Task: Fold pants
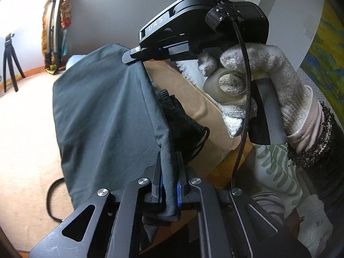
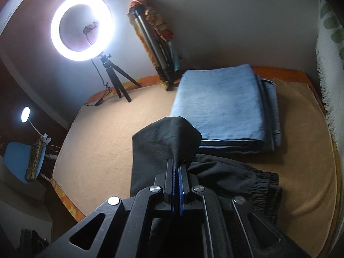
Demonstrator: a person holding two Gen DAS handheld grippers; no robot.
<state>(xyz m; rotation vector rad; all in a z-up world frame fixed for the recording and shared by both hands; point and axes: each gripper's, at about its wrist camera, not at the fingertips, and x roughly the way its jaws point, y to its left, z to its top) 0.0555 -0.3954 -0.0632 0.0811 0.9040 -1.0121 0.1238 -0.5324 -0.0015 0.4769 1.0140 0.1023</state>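
Note:
The dark grey pants (image 1: 103, 111) hang lifted above the tan bed surface (image 1: 25, 129). My left gripper (image 1: 168, 161) is shut on a bunched edge of the pants. My right gripper (image 1: 131, 57) shows in the left wrist view, held by a gloved hand (image 1: 268, 81), and pinches the same upper edge further along. In the right wrist view my right gripper (image 2: 177, 163) is shut on a fold of the pants (image 2: 165, 135). The elastic waistband (image 2: 264, 185) lies bunched on the bed to the right below it.
A folded stack of blue jeans (image 2: 223, 107) lies on the bed (image 2: 103, 142) beyond the pants. A ring light on a tripod (image 2: 82, 26) and a bundled tripod (image 2: 154, 40) stand at the far wall. A black cable (image 1: 51, 202) lies on the bed. A blue chair (image 2: 19, 161) is at left.

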